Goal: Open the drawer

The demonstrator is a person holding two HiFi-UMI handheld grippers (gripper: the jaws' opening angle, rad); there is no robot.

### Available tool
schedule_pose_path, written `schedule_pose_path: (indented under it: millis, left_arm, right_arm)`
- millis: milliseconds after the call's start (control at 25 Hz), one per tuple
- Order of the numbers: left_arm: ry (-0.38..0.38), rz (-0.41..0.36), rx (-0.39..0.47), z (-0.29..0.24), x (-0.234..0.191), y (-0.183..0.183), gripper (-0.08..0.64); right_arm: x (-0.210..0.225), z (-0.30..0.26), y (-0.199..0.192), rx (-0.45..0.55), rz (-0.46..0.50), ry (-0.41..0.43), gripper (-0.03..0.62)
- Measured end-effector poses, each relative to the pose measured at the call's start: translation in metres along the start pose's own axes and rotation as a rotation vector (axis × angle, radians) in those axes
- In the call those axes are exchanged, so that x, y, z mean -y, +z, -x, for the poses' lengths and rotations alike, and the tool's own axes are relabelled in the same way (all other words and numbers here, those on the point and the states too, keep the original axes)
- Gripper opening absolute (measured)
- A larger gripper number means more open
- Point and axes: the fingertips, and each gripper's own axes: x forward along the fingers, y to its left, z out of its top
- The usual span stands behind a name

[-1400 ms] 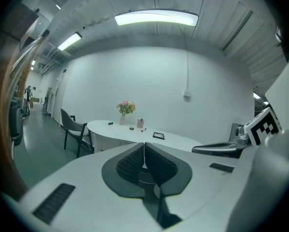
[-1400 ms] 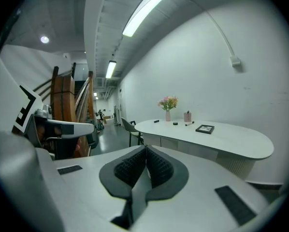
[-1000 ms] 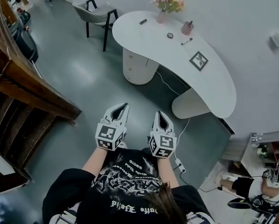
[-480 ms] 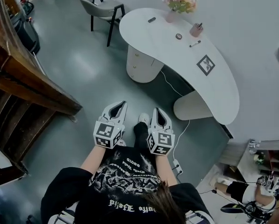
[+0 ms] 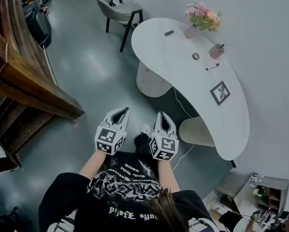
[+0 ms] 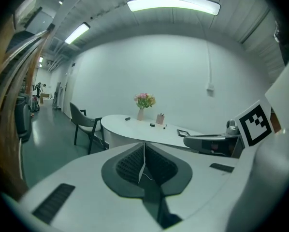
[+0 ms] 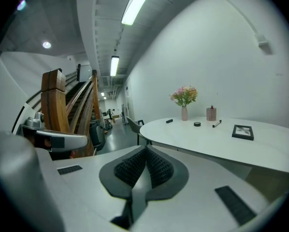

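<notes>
Standing on the grey floor (image 5: 86,76) with left gripper (image 5: 120,111) and right gripper (image 5: 163,115) held side by side before the chest, each pinched fully together on nothing. Facing the curved white desk (image 5: 183,76), well apart from both grippers, with the drawer (image 5: 145,79) in the rounded pedestal (image 5: 154,85) under its near end, front flush. Beyond, a chair (image 5: 118,8) and a vase of flowers (image 5: 200,16).
</notes>
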Motion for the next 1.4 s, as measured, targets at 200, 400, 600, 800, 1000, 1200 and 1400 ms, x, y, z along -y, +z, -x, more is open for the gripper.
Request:
schedule_pose_path:
  millis: [200, 400, 600, 800, 1000, 1200, 1400]
  left_arm:
    - [0.022, 0.060, 0.013, -0.056, -0.003, 0.022, 0.026]
    - [0.048, 0.085, -0.004, -0.114, -0.006, 0.039, 0.026]
    - [0.086, 0.169, 0.026, -0.162, -0.015, 0.053, 0.026]
    - [0.151, 0.166, 0.019, -0.202, -0.030, 0.059, 0.026]
    - [0.158, 0.169, 0.015, -0.221, -0.047, 0.060, 0.026]
    - [0.163, 0.130, 0.002, -0.230, -0.060, 0.064, 0.026]
    - [0.152, 0.120, -0.004, -0.234, -0.074, 0.064, 0.026]
  right_arm:
    - [0.028, -0.057, 0.023, -0.028, 0.026, 0.074, 0.026]
    - [0.061, -0.104, 0.045, -0.047, 0.035, 0.118, 0.026]
    - [0.092, -0.147, 0.056, -0.071, 0.046, 0.167, 0.026]
    - [0.115, -0.187, 0.063, -0.094, 0.066, 0.212, 0.026]
    - [0.118, -0.218, 0.065, -0.112, 0.086, 0.232, 0.026]
    - [0.113, -0.232, 0.065, -0.128, 0.098, 0.235, 0.026]
    - [0.099, -0.238, 0.064, -0.122, 0.109, 0.222, 0.026]
